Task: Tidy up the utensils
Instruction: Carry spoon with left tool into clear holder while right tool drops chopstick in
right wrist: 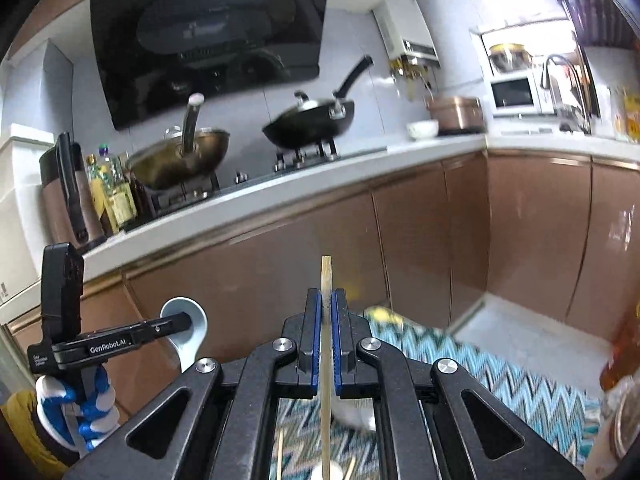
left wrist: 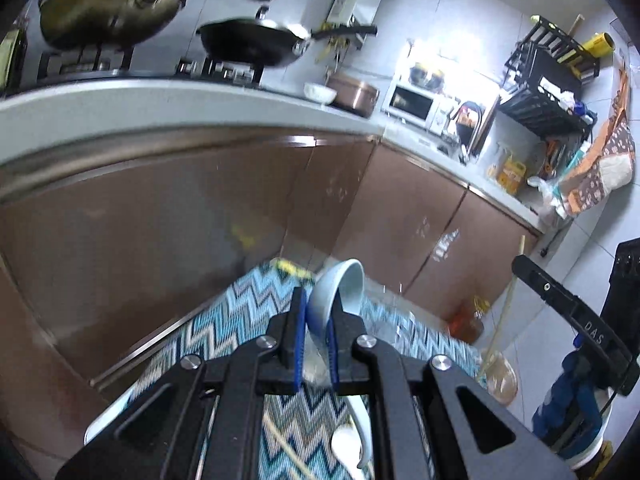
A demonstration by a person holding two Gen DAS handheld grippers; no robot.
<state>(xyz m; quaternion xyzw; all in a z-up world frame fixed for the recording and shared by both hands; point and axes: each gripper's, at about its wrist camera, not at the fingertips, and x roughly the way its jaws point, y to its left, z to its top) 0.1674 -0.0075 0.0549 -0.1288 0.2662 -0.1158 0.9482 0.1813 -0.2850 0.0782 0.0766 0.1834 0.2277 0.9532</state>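
**Spoon and chopstick held above the zigzag mat**

Spoon (left wrist: 340, 284), pale blue and ceramic, sits pinched between the blue pads of the left gripper (left wrist: 317, 308), bowl end sticking up past the fingertips toward twelve o'clock. In the right wrist view the same spoon (right wrist: 188, 320) shows at nine o'clock, clamped in the left gripper (right wrist: 188, 322), which a blue-and-white gloved hand (right wrist: 90, 408) holds.

The right gripper (right wrist: 327, 308) has its jaws pressed together on a thin wooden chopstick (right wrist: 326, 276), which stands upright between the pads and pokes out toward twelve o'clock.

Below both grippers lies a blue zigzag mat (left wrist: 256, 312). On it, at six o'clock in the left wrist view, rest a white spoon (left wrist: 348, 448) and another chopstick (left wrist: 286, 448). Behind are brown cabinet doors (right wrist: 300, 252), and a counter with two pans (right wrist: 308, 120) on the stove.
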